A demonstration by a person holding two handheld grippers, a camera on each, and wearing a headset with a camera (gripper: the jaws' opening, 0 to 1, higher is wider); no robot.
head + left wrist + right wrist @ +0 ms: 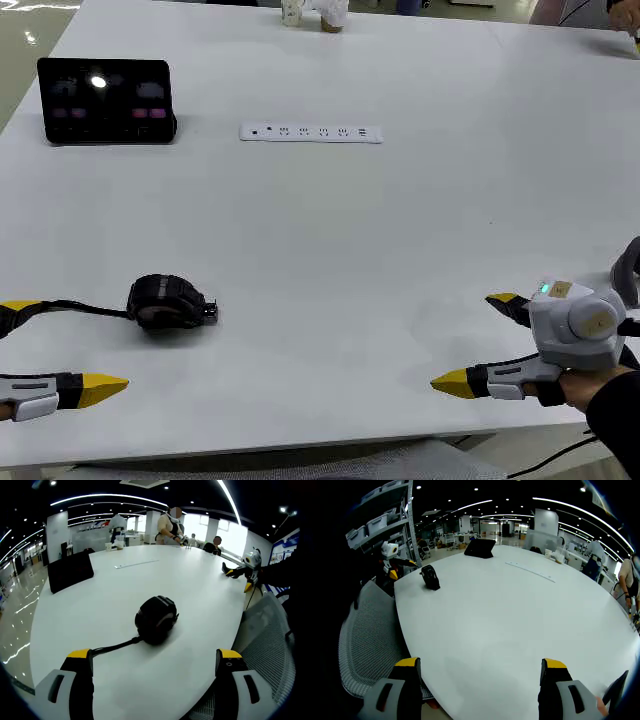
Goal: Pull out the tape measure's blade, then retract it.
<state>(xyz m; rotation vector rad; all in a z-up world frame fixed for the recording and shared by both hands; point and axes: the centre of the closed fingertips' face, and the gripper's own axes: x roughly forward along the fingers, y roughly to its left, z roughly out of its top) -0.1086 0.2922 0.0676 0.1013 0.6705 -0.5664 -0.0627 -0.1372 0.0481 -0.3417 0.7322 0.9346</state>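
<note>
**One tape measure just past the left tongs; both tongs released**

Nearest of all, one grey mesh chair [365, 645] sits against the near edge of the white worktop [400, 220]. Two tongs hover low over that edge, one at each side, and each has two yellow-tipped jaws.

The left tongs [83, 343] are released, with the jaws spread wide and only bare worktop between the tips. The right tongs [460, 340], held in a hand [590, 388], are released too. Their jaws are just as wide apart and grasp nothing.

The one tape measure [165, 302], a rounded black case, lies on the worktop just beyond the tips of the left tongs. In the left gripper view it sits straight ahead, centred between the lines of the two jaws. One thin black strap [115, 646] trails from the case back toward the jaw on the left of that view. Its end lies at that jaw's tip, and whether the two touch cannot be told. The case is well apart from the right tongs, far off to their left across the worktop.

Farther on, ahead of the gap between the two tongs, lies one long white power strip [311, 132], flat on the surface. Beyond the tape measure and ahead of the left tongs, one dark screen [105, 100] stands propped up, level with the strip and to its left.

Past the far edge, in the left gripper view, one person [169, 527] stands at the worktop.
</note>
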